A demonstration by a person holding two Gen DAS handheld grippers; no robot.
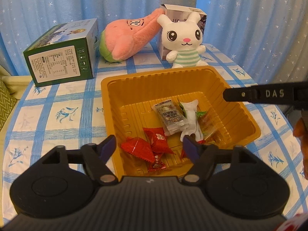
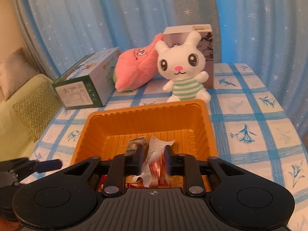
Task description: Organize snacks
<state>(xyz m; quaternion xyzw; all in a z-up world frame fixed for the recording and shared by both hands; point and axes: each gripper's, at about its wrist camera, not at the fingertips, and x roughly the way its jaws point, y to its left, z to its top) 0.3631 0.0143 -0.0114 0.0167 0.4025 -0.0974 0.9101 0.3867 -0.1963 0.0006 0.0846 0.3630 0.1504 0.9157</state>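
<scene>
- The left gripper (image 1: 150, 148) hangs over the near edge of the golden tray (image 1: 134, 80), its jaws spread wide with nothing between them.
- The right gripper (image 2: 154, 158) has its jaws pressed onto a crinkly white-and-red wrapped snack (image 2: 156, 165), held just above the tray's near part (the wrapper is blurred, so its print is unreadable).
- Inside the tray lie red candy packets (image 1: 152, 144) at the near left, a clear printed sachet (image 1: 169, 115) and a white packet (image 1: 190, 115) toward the middle.
- The tray sits on a blue-checked tablecloth (image 1: 57, 115).
- Far behind it stand a white rabbit plush (image 1: 182, 40), a pink plush (image 1: 130, 38) leaning left of it, and a green box (image 1: 63, 53) at the far left.
</scene>
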